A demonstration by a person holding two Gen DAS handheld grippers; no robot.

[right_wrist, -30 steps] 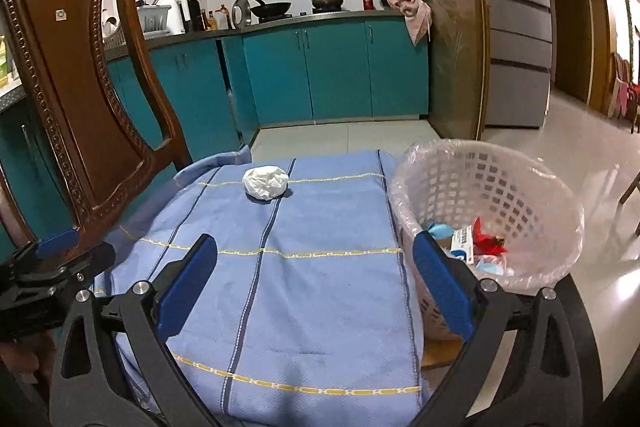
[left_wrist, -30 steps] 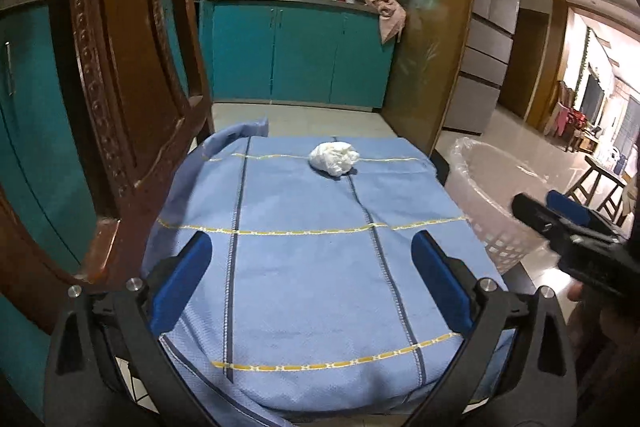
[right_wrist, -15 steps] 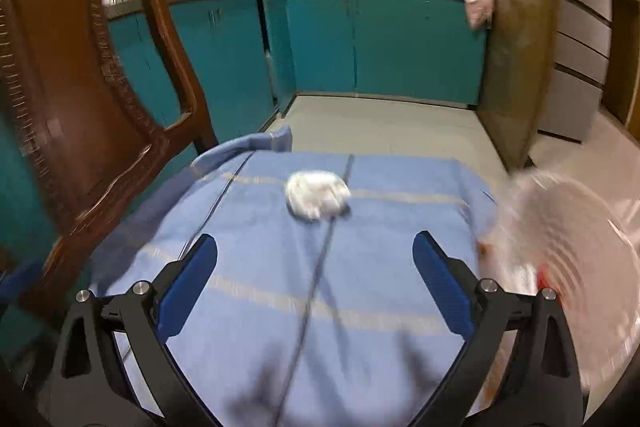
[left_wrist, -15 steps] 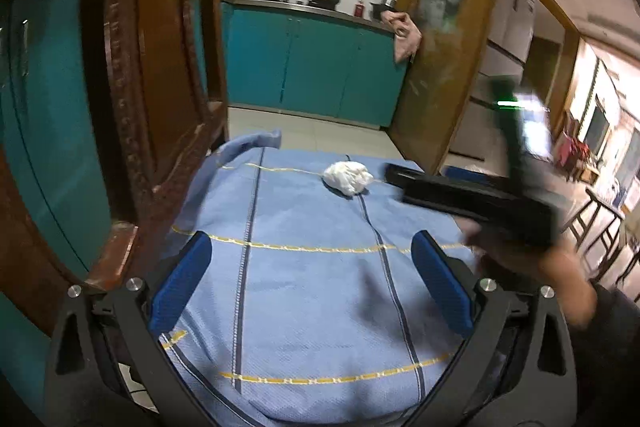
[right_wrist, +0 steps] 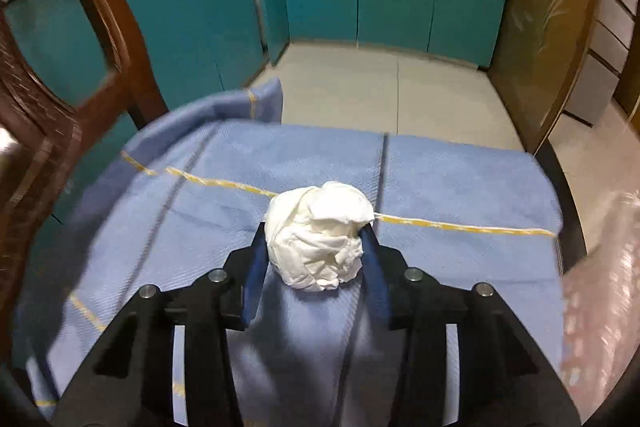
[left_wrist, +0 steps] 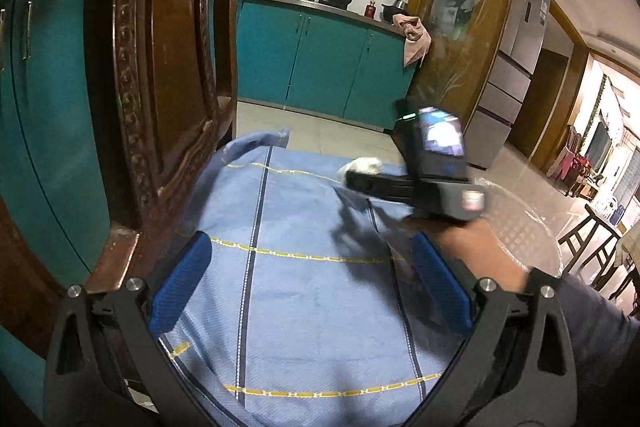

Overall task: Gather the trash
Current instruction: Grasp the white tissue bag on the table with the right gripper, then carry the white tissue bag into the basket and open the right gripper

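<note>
Now far forward over the blue cloth (right_wrist: 460, 179) compared with 1 second ago: right gripper (right_wrist: 314, 247), then hanging back by the white lattice basket (left_wrist: 516, 227), now closing its 2 blue pads (right_wrist: 256, 267) around the crumpled white paper ball (right_wrist: 320, 239), with both pads at the wad's sides. Still sitting on the cloth near its far edge, that wad, soft, creased, roughly round. Woven cloth, ribbed, crossed by dark stripes and yellow stitched lines, one corner folded up by the carved wooden chair (left_wrist: 160, 67). Left gripper (left_wrist: 312, 279) barely shifted, spread wide and empty above the cloth's near half. Basket blurred at right in the right wrist view.
</note>
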